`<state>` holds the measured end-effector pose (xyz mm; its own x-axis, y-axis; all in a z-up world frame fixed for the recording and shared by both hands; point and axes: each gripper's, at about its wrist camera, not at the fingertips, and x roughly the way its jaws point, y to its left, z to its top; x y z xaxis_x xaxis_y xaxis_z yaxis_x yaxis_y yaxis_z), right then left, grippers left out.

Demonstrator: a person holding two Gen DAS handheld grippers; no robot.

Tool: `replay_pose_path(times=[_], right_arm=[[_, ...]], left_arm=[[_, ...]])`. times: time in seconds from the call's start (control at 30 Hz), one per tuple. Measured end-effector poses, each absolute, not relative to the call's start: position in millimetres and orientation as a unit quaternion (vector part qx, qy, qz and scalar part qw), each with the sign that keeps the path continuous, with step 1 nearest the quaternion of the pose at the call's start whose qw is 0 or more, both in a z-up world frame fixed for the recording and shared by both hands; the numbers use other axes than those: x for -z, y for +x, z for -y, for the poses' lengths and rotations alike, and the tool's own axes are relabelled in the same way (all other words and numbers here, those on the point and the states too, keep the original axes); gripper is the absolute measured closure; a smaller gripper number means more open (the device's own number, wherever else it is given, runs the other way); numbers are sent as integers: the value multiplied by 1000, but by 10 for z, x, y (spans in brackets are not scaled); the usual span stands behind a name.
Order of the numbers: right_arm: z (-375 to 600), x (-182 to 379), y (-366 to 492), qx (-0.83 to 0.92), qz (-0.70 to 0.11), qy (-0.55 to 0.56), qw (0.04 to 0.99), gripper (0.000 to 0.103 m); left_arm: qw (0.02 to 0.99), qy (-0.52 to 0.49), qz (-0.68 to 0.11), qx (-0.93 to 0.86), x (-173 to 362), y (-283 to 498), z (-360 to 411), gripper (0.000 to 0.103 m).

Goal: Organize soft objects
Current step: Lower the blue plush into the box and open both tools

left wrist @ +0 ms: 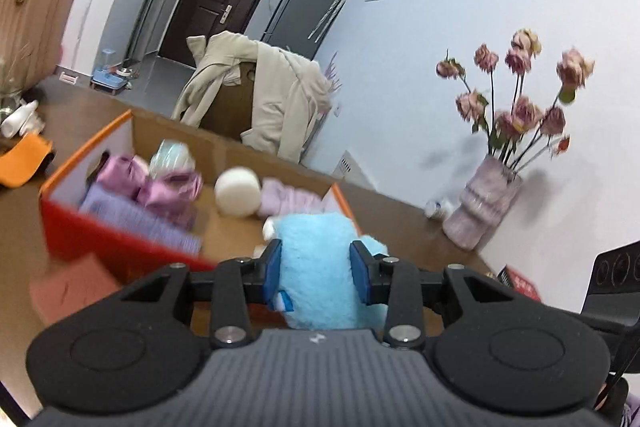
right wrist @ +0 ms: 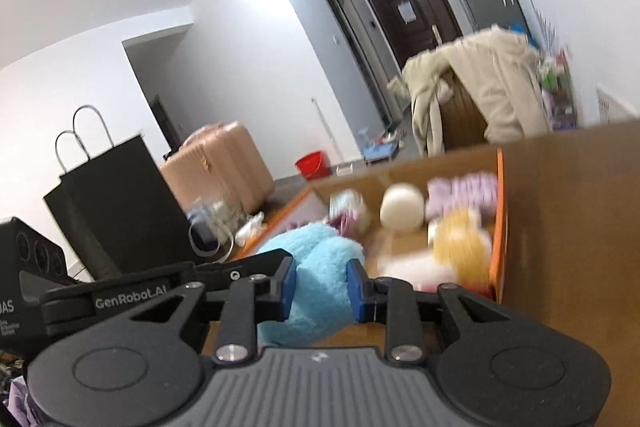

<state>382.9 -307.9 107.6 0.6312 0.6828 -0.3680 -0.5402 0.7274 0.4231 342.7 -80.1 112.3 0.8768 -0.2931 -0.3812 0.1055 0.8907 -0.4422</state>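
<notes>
Both grippers grip one fluffy light-blue plush toy. In the left wrist view my left gripper point(left wrist: 316, 269) is shut on the plush point(left wrist: 316, 259) at the near edge of the orange cardboard box point(left wrist: 80, 223). In the right wrist view my right gripper point(right wrist: 322, 287) is shut on the same plush point(right wrist: 316, 267), with the left gripper's black body just to its left. The box point(right wrist: 498, 227) holds pink and lilac cloth bundles point(left wrist: 152, 183), a cream ball point(left wrist: 237, 191), a lilac knitted piece point(left wrist: 288, 199) and a yellow plush point(right wrist: 460, 239).
The box stands on a brown table point(left wrist: 400, 227). A vase of dried roses point(left wrist: 484, 207) stands at the table's right by the wall. A chair draped with a beige coat point(left wrist: 260, 95) is behind the table. A pink suitcase point(right wrist: 224, 167) and a black paper bag point(right wrist: 116, 195) stand to the left.
</notes>
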Motion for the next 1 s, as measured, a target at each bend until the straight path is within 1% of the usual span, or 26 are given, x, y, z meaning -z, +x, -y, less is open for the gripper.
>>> replay_pose_path(times=[0.13,0.23,0.37,0.4,0.47,0.6,0.73,0.8,0.87,0.93,1.0], right_arm=[[2923,-1199,4234,-329,-264,130,897,76],[2819,-1150,4647,-315,-277,139,897,77],[2641,-849,5173,-293,-310,155,891,78],[2578,-742,5274,-279,-327,143,891,78],[2501,-568,5344,-246,-339,112,901,78],[2526,-448,5360,-242,-338,116,902,78],[2633,-624,5219,-242,-310,109,913,78],[2752,-778,5110,-254,-295,110,915,75],[2898,-937,4957,-264,-278,100,918,70],[3031,-1069,4771,-269,-267,81,922,65],[3174,-1145,4565,-276,-260,65,923,63]], left_arm=[[943,-208,-240,100,-1226,3854,714,67],[937,-215,-257,96,-1160,4297,593,67],[932,-213,-282,76,-867,4801,455,66],[930,-211,-293,67,-767,4872,431,62],[923,-197,-323,67,-639,4978,446,62],[930,-181,-313,65,-615,4973,417,61],[941,-161,-295,35,-763,4841,413,61],[950,-147,-276,29,-905,4714,442,61],[960,-132,-248,23,-1095,4504,494,58],[967,-126,-219,28,-1249,4214,552,52],[971,-119,-206,29,-1326,3922,636,49]])
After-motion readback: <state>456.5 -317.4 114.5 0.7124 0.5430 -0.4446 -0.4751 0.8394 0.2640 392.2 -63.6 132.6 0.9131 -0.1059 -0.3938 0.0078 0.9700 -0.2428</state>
